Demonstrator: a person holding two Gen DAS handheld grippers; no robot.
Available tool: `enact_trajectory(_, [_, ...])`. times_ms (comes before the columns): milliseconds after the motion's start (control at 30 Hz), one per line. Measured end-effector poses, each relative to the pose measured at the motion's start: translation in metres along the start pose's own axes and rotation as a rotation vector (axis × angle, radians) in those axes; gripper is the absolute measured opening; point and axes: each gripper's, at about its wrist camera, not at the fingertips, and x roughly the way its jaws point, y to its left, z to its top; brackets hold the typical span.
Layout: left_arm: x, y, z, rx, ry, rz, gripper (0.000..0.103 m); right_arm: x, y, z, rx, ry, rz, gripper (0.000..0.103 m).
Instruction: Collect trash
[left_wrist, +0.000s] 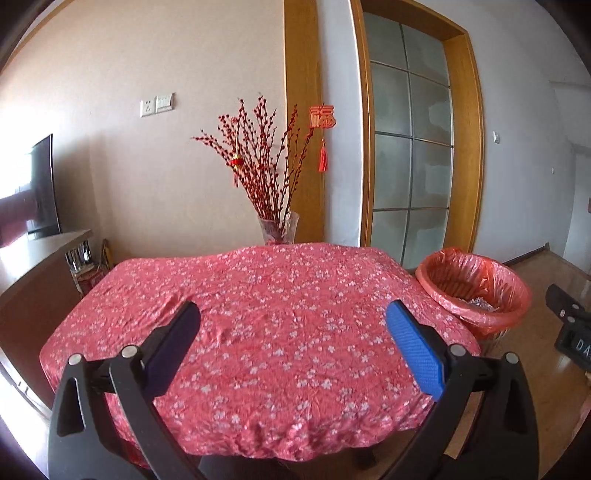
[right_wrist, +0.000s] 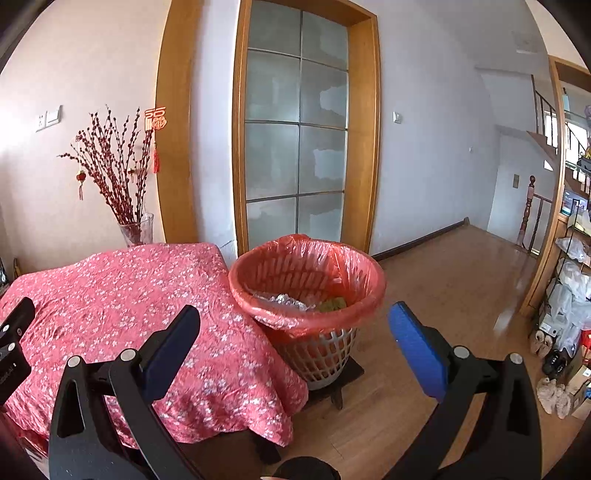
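Left tool: its two fingers stand wide apart with nothing between them, held above the near part of the bench; one blue pad faces the camera on the right finger.
Right tool: spread just as wide and holding nothing, hanging over the bench's right edge and the floor beside it, pointed toward the bin.
Bench: covered by a wrinkled red cloth with small white flowers that drapes over every edge; in both views the top carries no loose item.
Floor: light wood boards, running from the bench's right side toward the far wall.
Trash bin: a pale lattice basket lined with a red plastic bag folded over its rim, standing upright on a low dark stand just beside the bench's far right corner; whether it touches the draped cloth I cannot tell.
Trash: crumpled silvery foil lies inside the bin, with a yellow-green scrap next to it.
Vase: clear glass, holding red budded branches, behind the bench's far edge against the wall.
Door: frosted glass panes in a wooden frame, behind the bin.
Shelves: at the far right, stacked with bags, and shoes on the floor below.
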Motion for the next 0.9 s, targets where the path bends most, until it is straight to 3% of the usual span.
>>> enact_trajectory(900, [-0.017,0.002,-0.008,-0.028,0.014,0.004,0.099,-0.018,0.001,-0.015,0.004,-0.001,0.016,0.101])
